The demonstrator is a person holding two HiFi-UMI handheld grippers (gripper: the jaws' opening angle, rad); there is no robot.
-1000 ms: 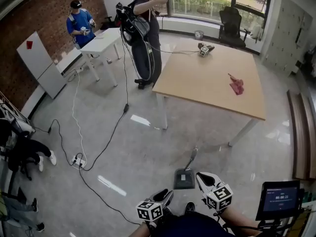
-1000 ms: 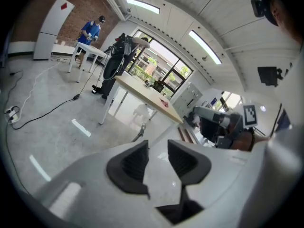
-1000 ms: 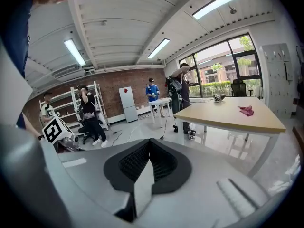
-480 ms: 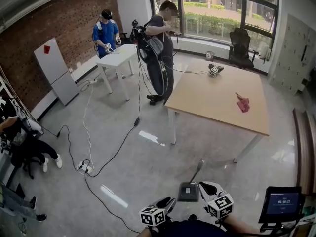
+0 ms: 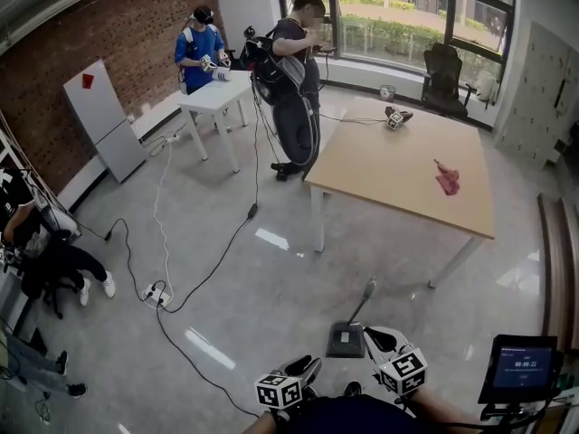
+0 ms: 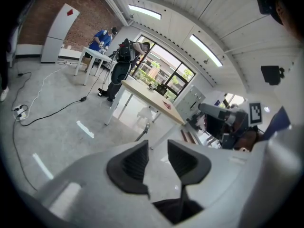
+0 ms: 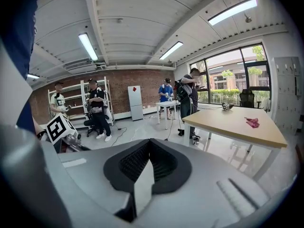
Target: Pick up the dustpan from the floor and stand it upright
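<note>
Nearest, at the bottom edge of the head view, the left gripper [image 5: 306, 365] is held over the grey floor [image 5: 271, 297]. Its jaws are set partway apart, and only floor shows in the gap. To its right, the right gripper [image 5: 372, 335] has its jaws pressed together on nothing. Its tip shows just beside the right edge of the dustpan [image 5: 346, 340]; whether the two touch cannot be told. The dustpan's dark pan sits on the floor just beyond the two grippers, and its long handle [image 5: 365, 294] slants away toward the far right. At the near right a small screen [image 5: 523, 365] glows blue. Farther out on the left, black cables [image 5: 204, 265] trail across the floor to a power strip [image 5: 156, 292]. Beyond the dustpan stands a wooden table [image 5: 389, 179] with a pink cloth [image 5: 448, 178] on it and another gripper [image 5: 395, 117] at its far corner. Farthest off, one person [image 5: 297, 70] stands by that table and another, in blue [image 5: 201, 45], stands at a white table [image 5: 210, 99].
</note>
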